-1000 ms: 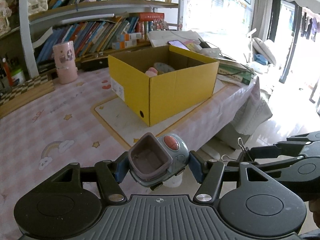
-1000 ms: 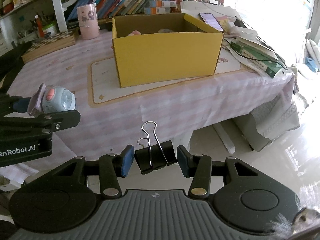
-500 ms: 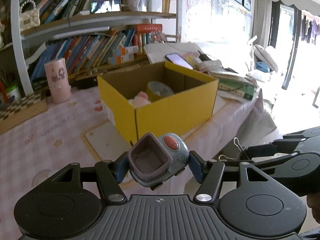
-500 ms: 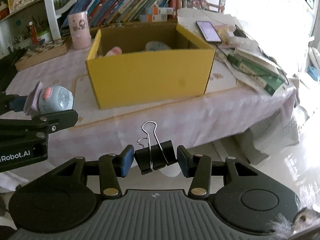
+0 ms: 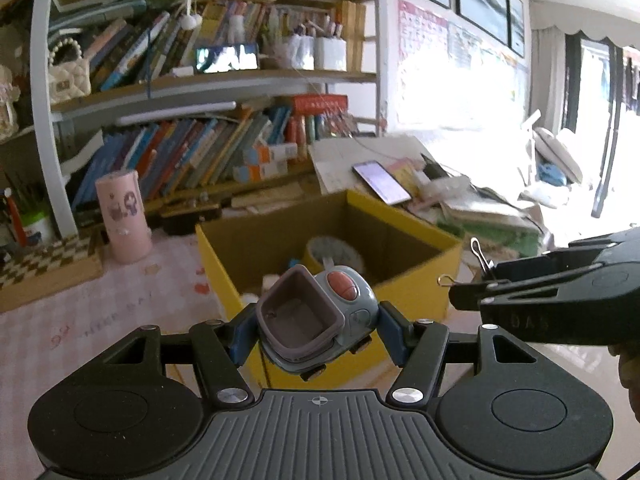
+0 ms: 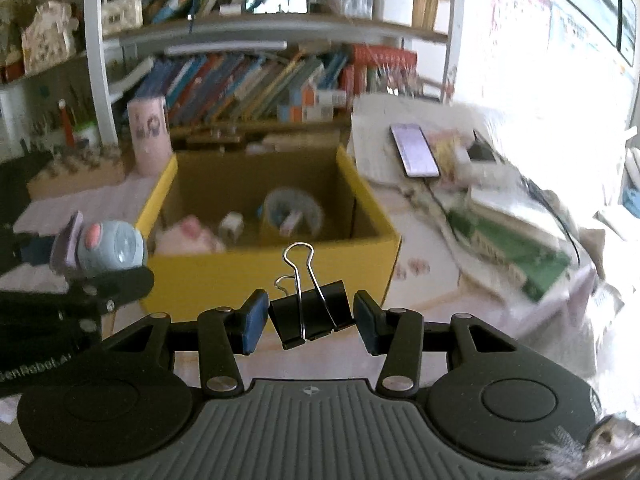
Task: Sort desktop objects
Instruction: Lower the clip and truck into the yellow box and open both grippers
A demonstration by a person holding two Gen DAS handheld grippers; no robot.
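- A small blue toy [image 5: 320, 316] is held tight by the left gripper [image 5: 318, 326], near the yellow box [image 5: 416, 280].
- A black clip [image 6: 312, 314] is squeezed by the right gripper [image 6: 310, 320], in front of that box.

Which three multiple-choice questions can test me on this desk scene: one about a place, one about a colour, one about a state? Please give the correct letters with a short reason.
1. Where does the phone lie?
A. inside the box
B. on papers to the right of the box
C. on the upper shelf

2. What colour is the outside of the box?
A. yellow
B. white
C. red

3. What is the state of the right tool?
A. open and empty
B. shut on a pink cup
C. shut on a black binder clip

Answers: 1 B, its lit screen rests on papers beside the box. 2 A, the front wall is yellow. 3 C, both pads press the clip's sides.
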